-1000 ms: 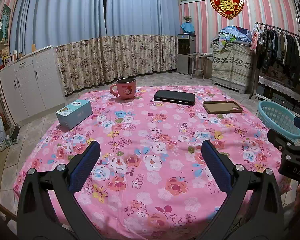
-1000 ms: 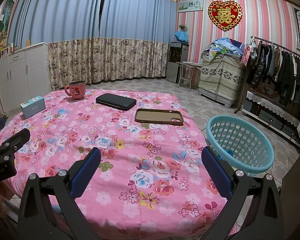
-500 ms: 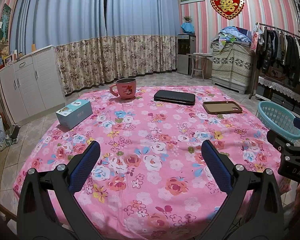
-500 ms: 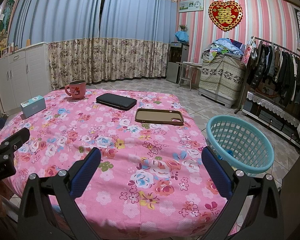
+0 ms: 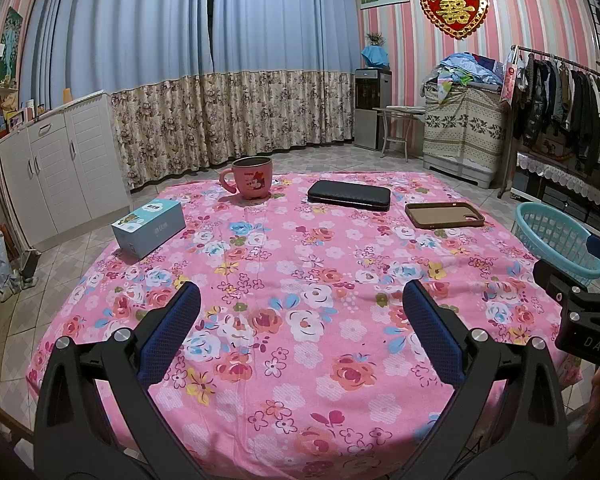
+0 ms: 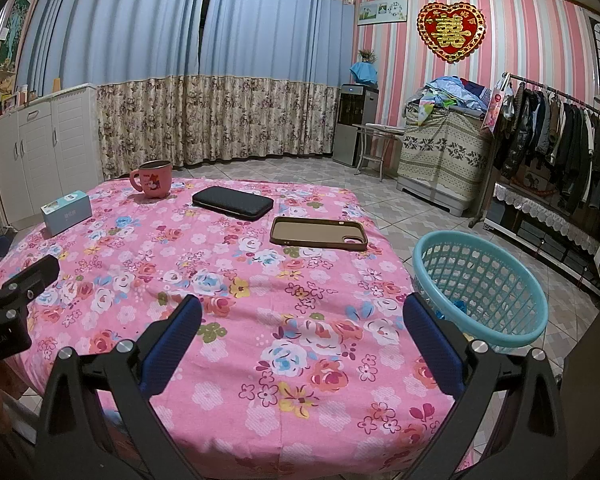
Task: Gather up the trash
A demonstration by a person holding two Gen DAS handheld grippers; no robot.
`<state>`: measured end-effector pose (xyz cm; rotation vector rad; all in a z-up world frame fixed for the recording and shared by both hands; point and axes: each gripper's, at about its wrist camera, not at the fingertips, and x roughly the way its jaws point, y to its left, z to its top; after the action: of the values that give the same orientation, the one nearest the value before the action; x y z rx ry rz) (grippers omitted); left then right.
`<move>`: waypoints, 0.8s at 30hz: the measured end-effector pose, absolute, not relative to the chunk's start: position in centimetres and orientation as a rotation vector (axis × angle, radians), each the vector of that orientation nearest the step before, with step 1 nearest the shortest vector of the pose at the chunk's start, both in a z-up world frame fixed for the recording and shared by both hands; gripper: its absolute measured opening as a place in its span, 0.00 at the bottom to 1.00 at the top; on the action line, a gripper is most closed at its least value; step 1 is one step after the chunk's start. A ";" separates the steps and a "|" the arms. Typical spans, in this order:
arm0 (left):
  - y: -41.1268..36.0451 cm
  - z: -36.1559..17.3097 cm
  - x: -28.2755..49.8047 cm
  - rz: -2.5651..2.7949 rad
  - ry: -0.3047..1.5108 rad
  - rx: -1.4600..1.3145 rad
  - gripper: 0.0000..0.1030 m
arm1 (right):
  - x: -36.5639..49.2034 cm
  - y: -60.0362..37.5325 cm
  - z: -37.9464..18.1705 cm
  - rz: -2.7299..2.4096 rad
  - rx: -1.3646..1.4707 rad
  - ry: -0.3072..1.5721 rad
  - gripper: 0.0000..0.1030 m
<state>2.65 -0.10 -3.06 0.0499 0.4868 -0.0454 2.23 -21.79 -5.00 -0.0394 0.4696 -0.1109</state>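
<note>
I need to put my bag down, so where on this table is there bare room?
The near half of the tablecloth is bare, from both open grippers up toward the phone case. The far edge is crowded: blue box, pink mug and black wallet lined up there. The basket stands off the table's right side.

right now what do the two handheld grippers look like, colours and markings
Both are alike: the left gripper and right gripper have black angular frames with silver screw heads and textured dark blue finger pads. The right gripper's black body, seen from the left wrist view, carries white lettering reading DAS.
</note>
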 end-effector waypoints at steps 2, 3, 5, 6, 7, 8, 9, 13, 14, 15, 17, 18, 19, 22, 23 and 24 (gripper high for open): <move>-0.1 -3.1 2.7 -0.046 0.487 0.050 0.95 | 2.2 -21.8 -5.0 -0.111 -0.040 0.469 0.96; -0.1 -3.1 2.6 -0.045 0.487 0.049 0.95 | 2.2 -21.8 -5.0 -0.111 -0.039 0.469 0.96; 0.0 -3.1 2.7 -0.046 0.488 0.049 0.95 | 2.2 -21.8 -5.0 -0.111 -0.039 0.470 0.96; -0.1 -3.1 2.6 -0.046 0.487 0.049 0.95 | 2.2 -21.8 -5.0 -0.111 -0.040 0.470 0.96; -0.1 -3.1 2.7 -0.046 0.487 0.049 0.95 | 2.2 -21.8 -5.0 -0.111 -0.040 0.470 0.96; -0.1 -3.1 2.7 -0.046 0.486 0.050 0.95 | 2.2 -21.8 -5.0 -0.111 -0.040 0.469 0.96; -0.1 -3.1 2.7 -0.046 0.486 0.049 0.95 | 2.2 -21.8 -5.0 -0.111 -0.040 0.469 0.96; -0.1 -3.1 2.6 -0.046 0.486 0.049 0.95 | 2.2 -21.8 -5.0 -0.111 -0.040 0.469 0.96; -0.1 -3.1 2.7 -0.046 0.486 0.049 0.95 | 2.2 -21.8 -5.0 -0.111 -0.040 0.469 0.96; -0.1 -3.1 2.7 -0.046 0.486 0.049 0.95 | 2.2 -21.8 -5.0 -0.111 -0.040 0.469 0.96; -0.1 -3.1 2.7 -0.045 0.486 0.050 0.95 | 2.2 -21.8 -5.1 -0.111 -0.040 0.470 0.96; -0.1 -3.1 2.6 -0.046 0.486 0.051 0.95 | 2.2 -21.8 -5.1 -0.111 -0.040 0.469 0.96; -0.1 -3.1 2.6 -0.046 0.486 0.051 0.95 | 2.2 -21.8 -5.1 -0.111 -0.040 0.468 0.96; -0.1 -3.0 2.6 -0.046 0.483 0.053 0.95 | 2.2 -21.8 -5.1 -0.111 -0.040 0.470 0.96; -0.1 -3.0 2.7 -0.045 0.482 0.055 0.95 | 2.3 -21.7 -5.1 -0.111 -0.040 0.470 0.96; -0.2 -3.0 2.7 -0.045 0.483 0.054 0.95 | 2.2 -21.8 -5.1 -0.111 -0.041 0.469 0.96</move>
<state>2.68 -0.16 -2.96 0.0543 0.4829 -0.0449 2.24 -21.75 -5.08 -0.0410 0.4687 -0.1113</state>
